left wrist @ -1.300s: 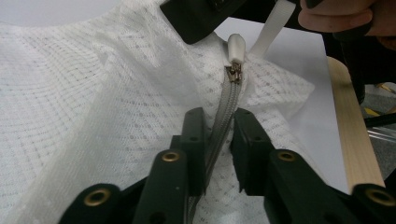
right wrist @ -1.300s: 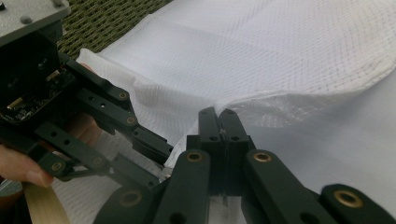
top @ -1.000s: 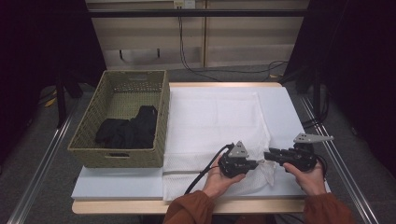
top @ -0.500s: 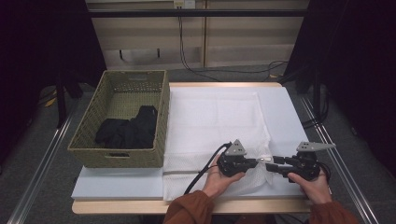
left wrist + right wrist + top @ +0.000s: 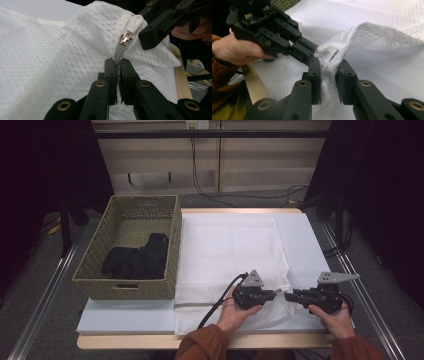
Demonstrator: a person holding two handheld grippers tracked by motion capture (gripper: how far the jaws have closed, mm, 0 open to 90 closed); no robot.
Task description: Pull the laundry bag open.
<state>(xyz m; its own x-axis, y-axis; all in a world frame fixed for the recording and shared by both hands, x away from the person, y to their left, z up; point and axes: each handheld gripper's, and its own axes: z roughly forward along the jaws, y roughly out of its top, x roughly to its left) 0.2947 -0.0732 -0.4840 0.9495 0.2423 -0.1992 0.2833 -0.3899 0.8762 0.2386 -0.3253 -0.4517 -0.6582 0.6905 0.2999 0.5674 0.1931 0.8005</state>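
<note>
A white mesh bag [image 5: 230,250] lies spread on the table, and its near right corner is bunched up between the two grippers. My left gripper [image 5: 117,65] is shut on the bag's zipper tape just below the metal slider [image 5: 125,38] and its white pull [image 5: 136,21]. It points right in the high view [image 5: 277,293]. My right gripper [image 5: 328,67] faces it [image 5: 287,295], and its jaws have just been closing. A bunch of the mesh beside the pull sits between them, and the pads press on it. One right finger [image 5: 160,27] sits against the pull.
A woven basket [image 5: 125,285] holding black clothes [image 5: 137,260] stands at the left of the table. The table's wooden front edge [image 5: 255,82] runs close under both hands. Cables trail on the floor behind the table.
The right hand has slid a little to the right and toward the near edge. The bag corner between the grippers is now bunched. The left hand has stayed put.
</note>
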